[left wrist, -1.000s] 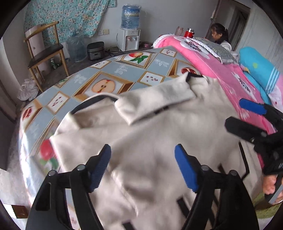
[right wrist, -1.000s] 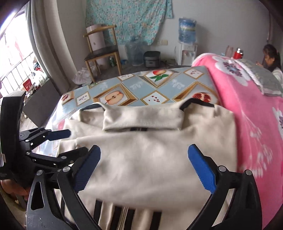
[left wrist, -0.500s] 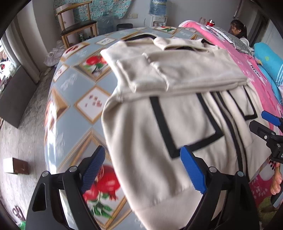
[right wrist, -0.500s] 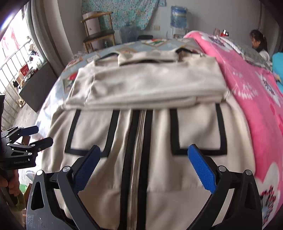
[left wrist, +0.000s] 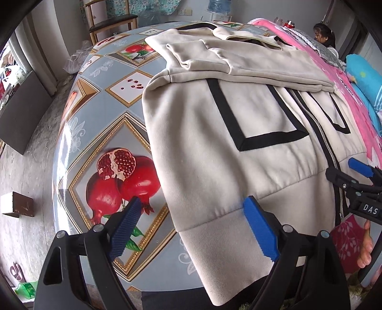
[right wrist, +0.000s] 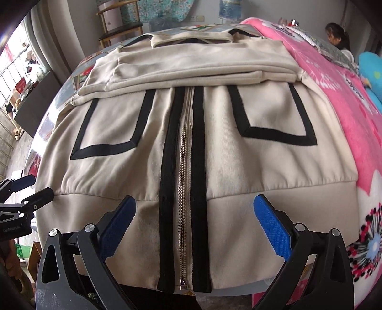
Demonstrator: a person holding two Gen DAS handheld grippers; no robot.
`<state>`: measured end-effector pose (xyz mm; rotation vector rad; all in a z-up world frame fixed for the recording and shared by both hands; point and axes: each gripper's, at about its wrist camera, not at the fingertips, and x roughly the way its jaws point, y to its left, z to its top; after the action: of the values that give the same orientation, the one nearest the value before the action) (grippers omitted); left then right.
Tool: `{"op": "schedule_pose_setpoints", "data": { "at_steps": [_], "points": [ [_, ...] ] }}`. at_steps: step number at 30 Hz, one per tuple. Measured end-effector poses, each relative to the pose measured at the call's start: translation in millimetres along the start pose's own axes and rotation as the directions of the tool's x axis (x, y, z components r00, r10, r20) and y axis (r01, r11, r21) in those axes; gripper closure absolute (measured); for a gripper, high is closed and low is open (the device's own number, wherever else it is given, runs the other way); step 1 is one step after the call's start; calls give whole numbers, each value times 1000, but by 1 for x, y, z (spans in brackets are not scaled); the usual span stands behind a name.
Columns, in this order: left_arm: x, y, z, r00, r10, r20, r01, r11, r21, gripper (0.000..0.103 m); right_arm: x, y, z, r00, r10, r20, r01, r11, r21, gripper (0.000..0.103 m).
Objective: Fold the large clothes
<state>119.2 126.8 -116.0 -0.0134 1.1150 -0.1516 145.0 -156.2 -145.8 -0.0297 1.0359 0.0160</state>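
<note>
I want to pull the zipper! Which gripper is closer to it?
Right. The right gripper hangs open straight over the zipper, which runs between its fingers. The left gripper is off at the jacket's side edge.

One cream zip-up jacket (right wrist: pixel 214 147), with two black-outlined pockets and one zipper (right wrist: pixel 183 190) down the centre. Two grippers: left gripper (left wrist: pixel 193 229), right gripper (right wrist: pixel 193 226). One wooden chair (left wrist: pixel 112 21) at upper left. One water bottle (right wrist: pixel 230 9) at top. One seated person (left wrist: pixel 326 39) at upper right.
</note>
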Motion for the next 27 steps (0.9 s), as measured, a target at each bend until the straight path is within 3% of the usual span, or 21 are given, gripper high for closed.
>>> {"op": "schedule_pose_setpoints", "data": {
  "at_steps": [19,27],
  "points": [
    [4,5,0,1000,12,1,-12,999,-37,7,6,-5,-9,1000,8,22,-9,1000,11,6],
    [-22,22,-6,992,-22,124,31,997,-70,7,5,-6,-13,999,17,49,-17,1000,-13,6]
  ]
}}
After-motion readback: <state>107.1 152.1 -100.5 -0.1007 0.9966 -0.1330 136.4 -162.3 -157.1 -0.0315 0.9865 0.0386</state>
